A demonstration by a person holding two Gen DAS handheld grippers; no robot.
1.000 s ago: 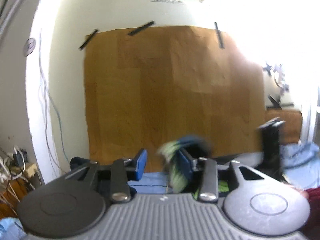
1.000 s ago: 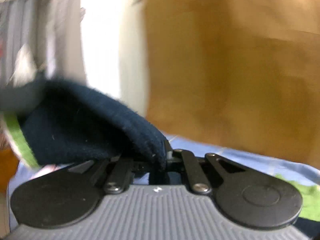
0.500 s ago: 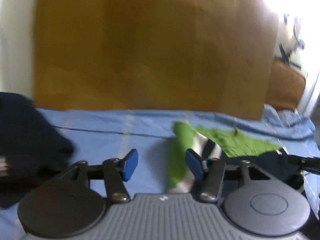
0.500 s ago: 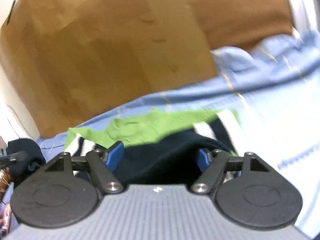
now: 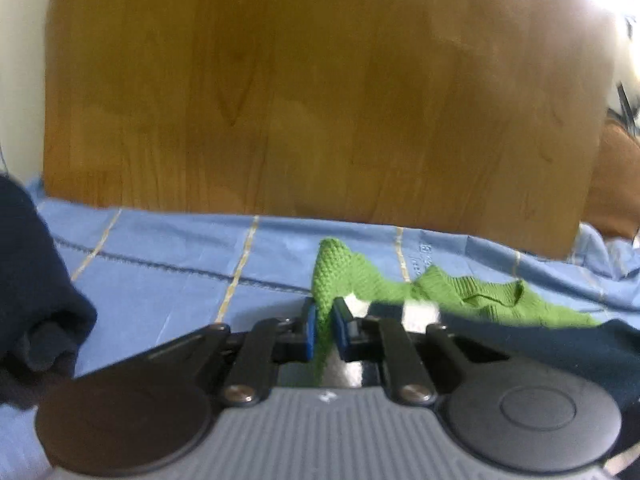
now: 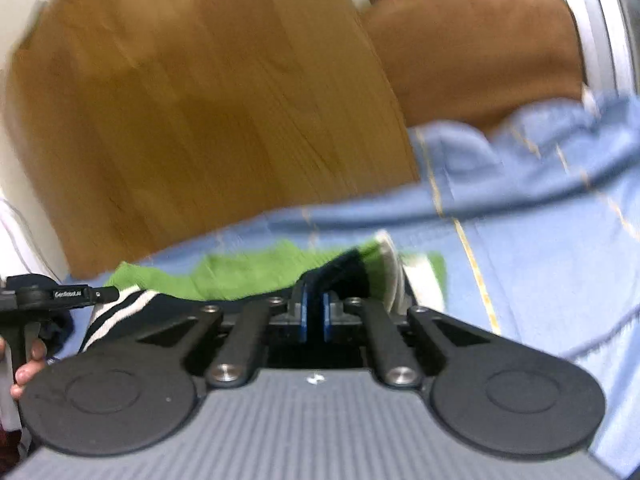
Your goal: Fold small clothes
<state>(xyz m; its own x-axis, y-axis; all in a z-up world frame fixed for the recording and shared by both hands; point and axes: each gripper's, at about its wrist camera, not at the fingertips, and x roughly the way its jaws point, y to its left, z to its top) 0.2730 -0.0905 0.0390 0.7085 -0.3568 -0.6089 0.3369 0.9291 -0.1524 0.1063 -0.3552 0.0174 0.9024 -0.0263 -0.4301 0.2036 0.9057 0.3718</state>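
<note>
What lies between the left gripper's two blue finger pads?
A pinched fold of the green knit garment sits between the left gripper fingers, shown in the left wrist view.

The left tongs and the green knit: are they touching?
Touching. The left wrist view shows the left tongs shut on a fold of the green knit, pinched between both blue pads.

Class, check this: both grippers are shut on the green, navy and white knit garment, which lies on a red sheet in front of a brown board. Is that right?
Not quite: the sheet is blue, not red, as the left wrist view shows. The rest stands: the left gripper and right gripper are both shut on the knit garment, in front of the brown board.
</note>
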